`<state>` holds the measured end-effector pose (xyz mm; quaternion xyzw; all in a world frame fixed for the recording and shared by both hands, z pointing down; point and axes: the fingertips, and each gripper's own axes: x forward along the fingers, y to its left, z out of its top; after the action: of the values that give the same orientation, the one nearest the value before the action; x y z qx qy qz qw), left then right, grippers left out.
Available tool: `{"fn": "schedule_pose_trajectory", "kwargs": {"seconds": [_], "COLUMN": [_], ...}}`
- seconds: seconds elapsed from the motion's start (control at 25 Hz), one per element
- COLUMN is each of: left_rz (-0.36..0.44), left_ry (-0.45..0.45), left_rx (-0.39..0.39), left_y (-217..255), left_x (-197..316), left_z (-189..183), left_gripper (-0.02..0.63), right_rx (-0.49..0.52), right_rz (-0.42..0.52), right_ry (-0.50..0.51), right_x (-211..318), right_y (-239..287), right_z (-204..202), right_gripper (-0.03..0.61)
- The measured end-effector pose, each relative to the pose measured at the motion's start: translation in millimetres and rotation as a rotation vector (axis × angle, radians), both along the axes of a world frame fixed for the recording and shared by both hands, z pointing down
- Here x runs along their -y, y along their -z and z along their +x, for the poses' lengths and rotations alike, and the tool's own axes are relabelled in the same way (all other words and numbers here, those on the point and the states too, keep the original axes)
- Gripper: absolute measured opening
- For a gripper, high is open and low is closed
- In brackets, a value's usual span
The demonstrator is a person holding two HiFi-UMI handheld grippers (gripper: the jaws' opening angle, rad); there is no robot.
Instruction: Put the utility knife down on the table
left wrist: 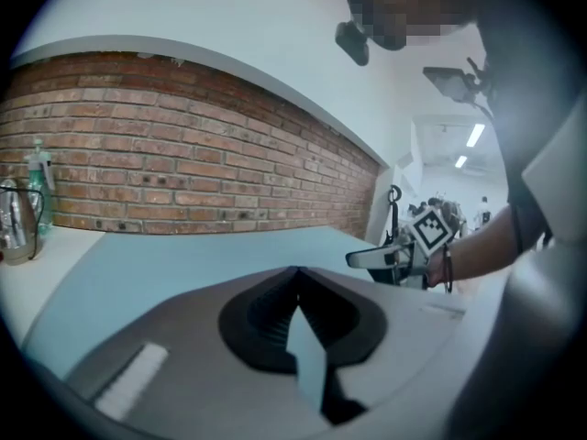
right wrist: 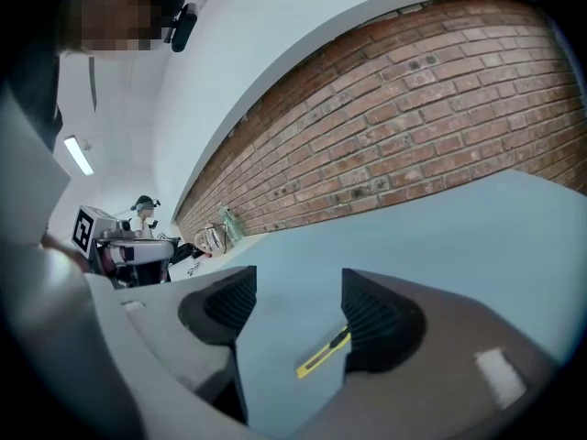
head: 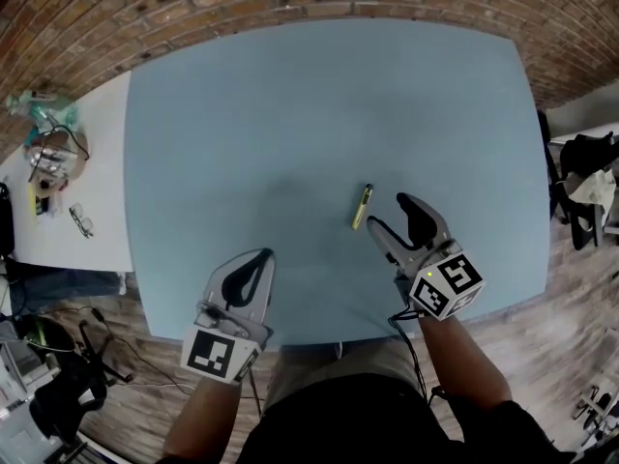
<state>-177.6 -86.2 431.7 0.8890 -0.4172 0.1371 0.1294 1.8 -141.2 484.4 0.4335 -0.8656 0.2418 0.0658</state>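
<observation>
Utility knife (head: 362,207) flat on table (head: 290,114), long axis running away from the person, dark end farthest; right gripper (head: 389,211) gapes beside it, left gripper (head: 263,255) closed.

The left gripper (head: 263,255) and the right gripper (head: 389,211) are grey plastic, with curved jaws lined with black ribbed pads (right wrist: 374,315). Each jaw carries a pale rectangular strip (right wrist: 500,374). Each gripper bears a white cube printed with black square markers: the left cube (head: 221,353) and the right cube (head: 447,285), which shows a small green light. A thin black cable (head: 414,356) hangs from the right gripper. The person wears a black top (head: 338,423), beige trousers (head: 329,361) and a dark wristband (left wrist: 447,269).
</observation>
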Motion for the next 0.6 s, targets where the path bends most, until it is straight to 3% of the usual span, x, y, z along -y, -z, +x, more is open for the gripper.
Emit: {"fn": "schedule_pose_trajectory", "kwargs": {"seconds": [0.6], "left_rz": [0.054], "left_ry": [-0.023], "left_rx": [-0.036], "left_y": [28], "left_x": [8], "left_z": [-3], "left_gripper": [0.003], "right_rx": [-0.019], "right_rz": [0.129], "right_ry": [-0.079], "right_x": [-12], "right_y": [56], "right_z": [12], "right_gripper": [0.247]}}
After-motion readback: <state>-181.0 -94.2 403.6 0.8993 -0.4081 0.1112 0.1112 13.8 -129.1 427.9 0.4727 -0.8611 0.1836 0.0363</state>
